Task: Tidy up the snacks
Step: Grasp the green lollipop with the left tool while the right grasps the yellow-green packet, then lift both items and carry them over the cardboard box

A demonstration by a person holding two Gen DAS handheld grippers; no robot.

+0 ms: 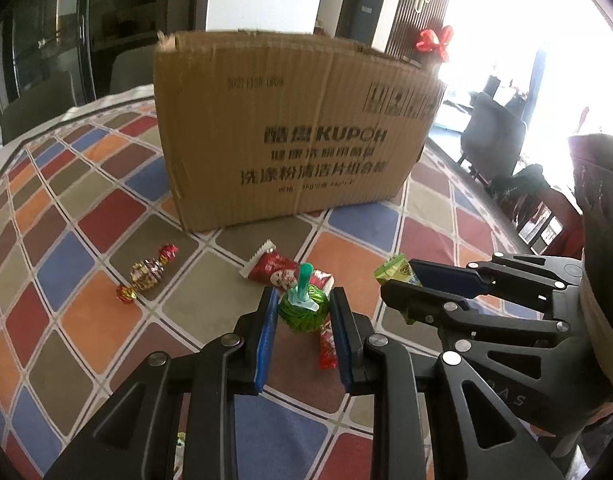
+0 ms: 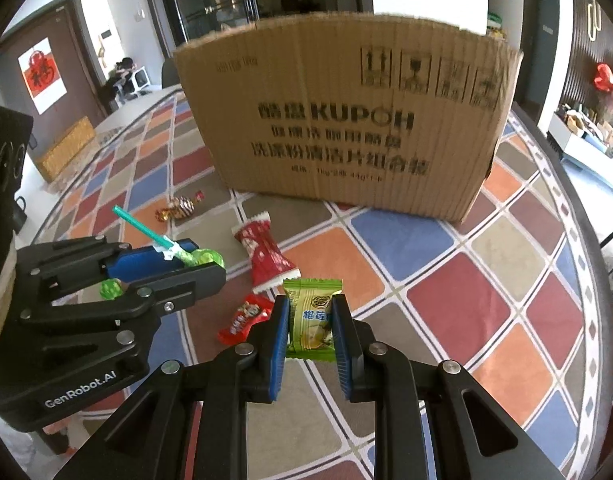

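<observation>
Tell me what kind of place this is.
Most likely a home, a dining or living area. A round table with a patchwork cloth holds a cardboard box and wrapped candies. Around it stand a dark glass-door cabinet, an armchair and a red bow on the wall.

The cardboard box [image 2: 346,128] shows only its printed front wall, so what is inside stays hidden, and its smaller print is too blurred to read. At six o'clock of the green lollipop [image 1: 304,308], a red packet [image 1: 327,346] lies half hidden behind a pad [image 1: 342,340] of the left gripper [image 1: 302,340].
</observation>
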